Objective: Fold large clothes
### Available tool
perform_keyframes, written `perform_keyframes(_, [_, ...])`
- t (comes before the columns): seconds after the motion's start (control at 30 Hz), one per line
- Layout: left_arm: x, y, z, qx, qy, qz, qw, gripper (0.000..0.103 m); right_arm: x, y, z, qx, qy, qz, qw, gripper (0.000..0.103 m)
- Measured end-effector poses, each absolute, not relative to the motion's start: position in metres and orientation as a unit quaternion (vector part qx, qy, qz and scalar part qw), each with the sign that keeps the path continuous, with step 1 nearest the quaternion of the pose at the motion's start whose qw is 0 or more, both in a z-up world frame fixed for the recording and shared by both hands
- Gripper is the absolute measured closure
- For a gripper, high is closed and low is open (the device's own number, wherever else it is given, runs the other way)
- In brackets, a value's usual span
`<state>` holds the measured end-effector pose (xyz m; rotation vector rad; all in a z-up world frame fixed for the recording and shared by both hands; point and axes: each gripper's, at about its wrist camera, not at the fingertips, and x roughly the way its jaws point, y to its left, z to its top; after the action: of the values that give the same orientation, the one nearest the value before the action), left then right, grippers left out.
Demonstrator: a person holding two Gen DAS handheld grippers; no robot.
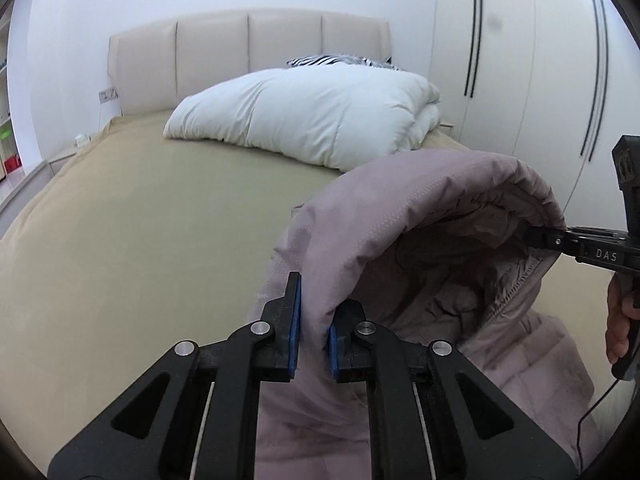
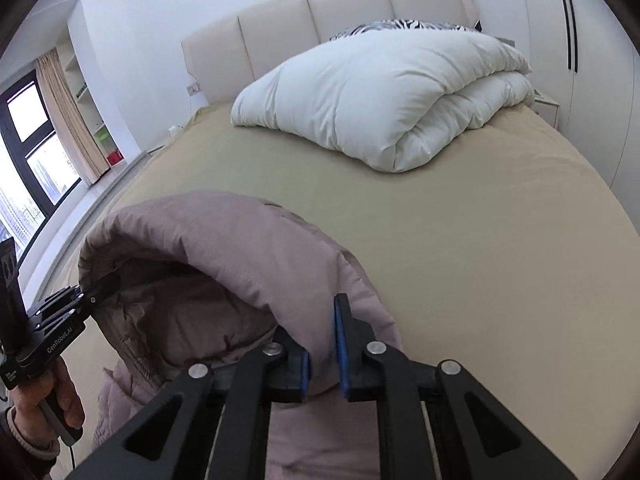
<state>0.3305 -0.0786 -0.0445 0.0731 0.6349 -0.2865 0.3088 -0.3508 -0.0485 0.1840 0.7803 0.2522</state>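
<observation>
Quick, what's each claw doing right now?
Left claw: closed on the jacket hood rim.
Right claw: closed on the opposite side of the rim.

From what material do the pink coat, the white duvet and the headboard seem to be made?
Pink coat: probably padded woven synthetic, matte; it puffs and shows stitched seams. White duvet: likely cotton cover with soft filling; thick, rounded folds. Headboard: upholstered, maybe faux leather; smooth beige panels with slight sheen.
</observation>
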Motion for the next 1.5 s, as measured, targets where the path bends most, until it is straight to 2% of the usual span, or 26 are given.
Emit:
perform_keyframes(0.13, [0.257, -0.076, -0.043, 0.008, 0.277, -0.171, 0.945, 0.093, 0.220, -0.343, -0.039, 0.070, 0.340, 0.121, 0.930, 0.090])
perform_keyframes(0.27, [0.197, -0.067, -0.064, -0.026, 0.276, -0.179, 0.944, 0.093, 0.144, -0.347, -0.055, 0.121, 0.321, 0.121, 0.931, 0.093])
perform_keyframes(0.47, [0.139, -0.056, -0.110, -0.041, 0.331, -0.172, 0.927, 0.093, 0.094, -0.350, -0.113, 0.178, 0.378, 0.096, 0.903, 0.094])
perform_keyframes(0.57, [0.113, -0.045, -0.109, -0.052, 0.329, -0.175, 0.927, 0.093, 0.087, -0.359, -0.102, 0.189, 0.366, 0.097, 0.906, 0.093])
perform_keyframes(0.6, [0.110, -0.041, -0.105, -0.053, 0.324, -0.175, 0.928, 0.093, 0.086, -0.360, -0.093, 0.187, 0.361, 0.097, 0.909, 0.084])
perform_keyframes(0.63, [0.107, -0.037, -0.098, -0.057, 0.317, -0.173, 0.931, 0.093, 0.088, -0.361, -0.080, 0.182, 0.350, 0.099, 0.914, 0.068])
perform_keyframes(0.7, [0.110, -0.034, -0.079, -0.064, 0.298, -0.177, 0.936, 0.093, 0.087, -0.359, -0.057, 0.172, 0.319, 0.105, 0.926, 0.050])
perform_keyframes(0.83, [0.143, -0.053, -0.040, -0.053, 0.278, -0.193, 0.939, 0.093, 0.121, -0.338, -0.026, 0.129, 0.308, 0.123, 0.934, 0.049])
perform_keyframes(0.93, [0.183, -0.079, -0.042, -0.029, 0.291, -0.198, 0.936, 0.093, 0.146, -0.316, -0.042, 0.102, 0.332, 0.136, 0.928, 0.051])
perform_keyframes(1.1, [0.229, -0.102, -0.127, 0.001, 0.410, -0.177, 0.895, 0.093, 0.159, -0.296, -0.133, 0.073, 0.447, 0.113, 0.884, 0.054])
perform_keyframes(1.17, [0.227, -0.096, -0.151, -0.009, 0.416, -0.175, 0.892, 0.093, 0.149, -0.294, -0.153, 0.051, 0.436, 0.119, 0.890, 0.054])
perform_keyframes(1.33, [0.216, -0.079, -0.133, -0.052, 0.396, -0.183, 0.898, 0.093, 0.144, -0.304, -0.127, 0.059, 0.426, 0.138, 0.892, 0.058])
perform_keyframes(1.4, [0.213, -0.066, -0.115, -0.075, 0.368, -0.181, 0.909, 0.093, 0.147, -0.313, -0.097, 0.086, 0.386, 0.141, 0.907, 0.058])
perform_keyframes(1.5, [0.215, -0.057, -0.109, -0.088, 0.366, -0.182, 0.908, 0.093, 0.166, -0.308, -0.062, 0.109, 0.341, 0.163, 0.919, 0.058])
